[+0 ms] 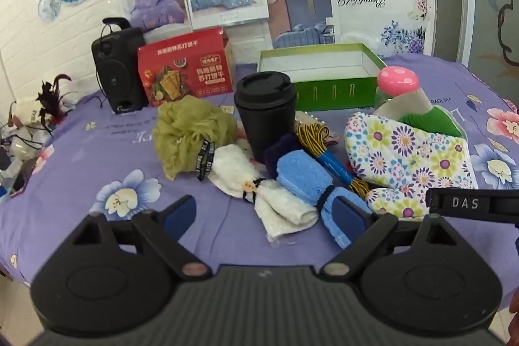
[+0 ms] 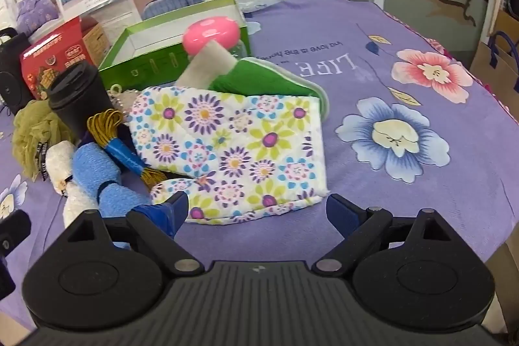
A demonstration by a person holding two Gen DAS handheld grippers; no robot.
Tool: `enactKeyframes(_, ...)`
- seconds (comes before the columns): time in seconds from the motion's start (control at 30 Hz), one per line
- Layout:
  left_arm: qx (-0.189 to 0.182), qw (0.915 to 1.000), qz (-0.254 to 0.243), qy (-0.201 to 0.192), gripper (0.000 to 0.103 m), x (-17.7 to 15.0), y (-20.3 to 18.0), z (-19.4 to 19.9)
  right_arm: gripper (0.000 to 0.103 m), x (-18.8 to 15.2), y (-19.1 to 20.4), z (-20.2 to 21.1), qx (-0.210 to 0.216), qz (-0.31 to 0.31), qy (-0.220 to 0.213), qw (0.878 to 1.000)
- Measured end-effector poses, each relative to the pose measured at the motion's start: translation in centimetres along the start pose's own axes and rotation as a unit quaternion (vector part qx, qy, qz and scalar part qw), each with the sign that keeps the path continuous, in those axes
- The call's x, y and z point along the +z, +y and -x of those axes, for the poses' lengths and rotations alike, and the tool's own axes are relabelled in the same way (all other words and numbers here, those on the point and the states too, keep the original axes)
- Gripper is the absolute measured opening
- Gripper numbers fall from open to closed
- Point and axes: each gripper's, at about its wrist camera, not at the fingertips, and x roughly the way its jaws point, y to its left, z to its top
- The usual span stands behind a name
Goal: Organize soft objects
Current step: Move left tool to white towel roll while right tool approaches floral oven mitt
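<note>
both grippers point(image 1: 264, 216) point(image 2: 258, 209) open, empty — oven mitt point(image 2: 233, 148) near

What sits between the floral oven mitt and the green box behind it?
The pink-capped mushroom toy and a green cloth lie right behind the floral oven mitt, in front of the green box. The right gripper itself faces the mitt unobstructed.

On the purple cloth lie one floral oven mitt point(image 2: 233, 148), one green bath sponge point(image 1: 189, 135), one white rolled towel point(image 1: 259, 193) and one blue rolled towel point(image 1: 311, 184). There is one black cup with lid point(image 1: 264, 115), one bundle of yellow cord point(image 1: 324, 148), one pink mushroom toy point(image 2: 211, 36) and one green slipper point(image 2: 275, 80). Behind them stand one green open box point(image 1: 327, 88), one red cracker box point(image 1: 186, 70) and one black speaker point(image 1: 118, 70).
</note>
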Motion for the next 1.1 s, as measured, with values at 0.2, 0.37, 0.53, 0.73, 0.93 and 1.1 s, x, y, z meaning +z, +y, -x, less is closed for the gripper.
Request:
enactKeyframes(0.2, -0.01, 0.9999, 0.006, -0.001, 0.091, -0.2, -0.1, -0.2, 0.079, 0.1, 0.2, 0.0, -0.001, 0.001, -0.003, 1.0)
enactKeyframes(0.37, -0.003, 1.0, 0.0, 0.006, 0.091, -0.6, 0.5, -0.6, 0.079, 0.1, 0.1, 0.0, 0.001, 0.001, -0.001, 1.0)
enactKeyframes(0.53, -0.014, 0.9993, 0.015, 0.031, 0.091, -0.9, 1.8, -2.5, 0.079, -0.1, -1.1, 0.4, -0.008, 0.0, -0.006, 1.0)
enactKeyframes(0.73, 0.01, 0.9983, 0.007, 0.058, 0.091, -1.4, 3.8, -4.9, 0.079, -0.9, -4.4, 0.6, -0.025, -0.012, -0.005, 1.0)
enactKeyframes(0.93, 0.017, 0.9977, 0.004, 0.066, 0.091, -1.8, 5.4, -5.7, 0.079, -1.5, -6.6, 0.1, -0.03, -0.023, 0.004, 0.999)
enactKeyframes(1.1, -0.001, 0.9986, -0.018, 0.049, 0.091, -1.4, 4.3, -5.0, 0.079, -0.8, -6.0, -1.1, 0.003, -0.03, 0.006, 1.0)
